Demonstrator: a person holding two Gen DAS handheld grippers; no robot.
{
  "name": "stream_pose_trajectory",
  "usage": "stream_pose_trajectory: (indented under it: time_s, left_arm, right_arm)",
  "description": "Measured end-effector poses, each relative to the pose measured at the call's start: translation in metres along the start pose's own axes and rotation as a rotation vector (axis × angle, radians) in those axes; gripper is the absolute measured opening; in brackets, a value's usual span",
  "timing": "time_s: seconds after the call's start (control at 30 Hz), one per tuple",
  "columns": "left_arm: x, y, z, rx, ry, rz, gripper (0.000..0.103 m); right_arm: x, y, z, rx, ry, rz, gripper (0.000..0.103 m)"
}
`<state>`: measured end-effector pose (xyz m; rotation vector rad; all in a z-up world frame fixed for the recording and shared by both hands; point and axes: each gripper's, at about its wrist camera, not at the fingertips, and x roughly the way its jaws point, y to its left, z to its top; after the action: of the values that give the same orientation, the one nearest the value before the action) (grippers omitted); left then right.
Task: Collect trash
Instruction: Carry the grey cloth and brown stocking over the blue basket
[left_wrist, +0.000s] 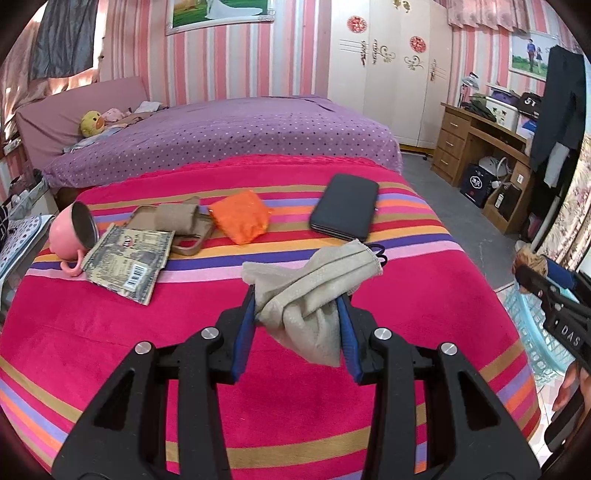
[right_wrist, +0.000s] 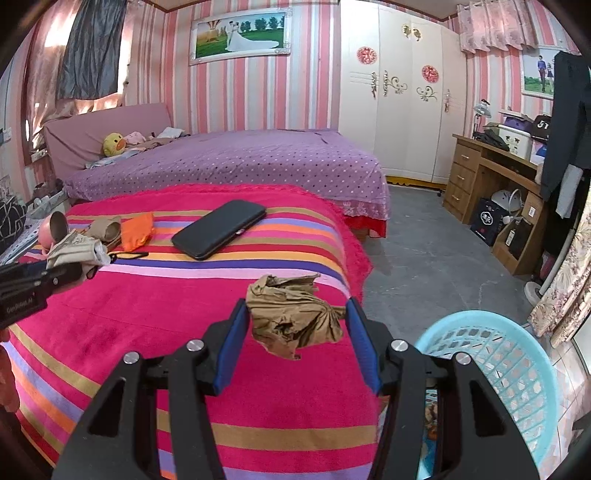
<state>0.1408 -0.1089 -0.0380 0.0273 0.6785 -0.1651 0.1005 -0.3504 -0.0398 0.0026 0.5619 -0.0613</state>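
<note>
Two hand-held grippers above a table draped in a pink striped cloth (left_wrist: 147, 332), with a bed under a purple dotted cover (left_wrist: 229, 129) behind it. The left gripper (left_wrist: 297, 299) stands partly closed, its blue pads pressing on a crumpled beige face mask (left_wrist: 314, 280); the mask hangs clear of the cloth, one end fanning out beyond the fingertips and a fold drooping below them. The right gripper (right_wrist: 295, 306) is likewise partly closed, clamped on a wad of crumpled brown paper (right_wrist: 291, 317) held over the near right part of the table. A light-blue plastic basket (right_wrist: 517, 354) stands on the floor just beside the table's right edge, below and to the right of the right gripper; something lies in its bottom, too hidden to identify. Remaining on the cloth, toward the far left: a pink mug (left_wrist: 68, 236) tipped on its side, a flattened printed packet (left_wrist: 125, 264) touching it, a cardboard tube (left_wrist: 175, 218) lying on brown card, and an orange wrapper (left_wrist: 242, 216). A black phone (left_wrist: 345, 206) lies apart from these, toward the far right. A wooden desk (right_wrist: 491, 177) stands against the right wall.
</note>
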Motion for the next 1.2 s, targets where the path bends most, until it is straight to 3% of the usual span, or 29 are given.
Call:
stream_pose_trajectory:
  time_s: [0.47,0.7,1.0,1.2]
  left_arm:
    - [-0.002,-0.042,-0.006,0.041,-0.006,-0.011,0.039]
    - [-0.01,-0.089,-0.004,0.114,-0.052,-0.038,0.04]
    - [-0.005,-0.18,-0.012,0.149,-0.026,-0.196,0.04]
    - [0.001,-0.24,-0.027,0.157,-0.009,-0.286,0.04]
  right_arm:
    - [-0.014,-0.081,-0.016,0.097,-0.003,-0.081,0.053]
    - [-0.018,-0.126,-0.016,0.12,-0.008,-0.121,0.053]
    - [-0.022,-0.177,-0.039,0.08,0.053,-0.2,0.053]
    - [-0.039,-0.229,-0.059,0.164,0.043,-0.269,0.053]
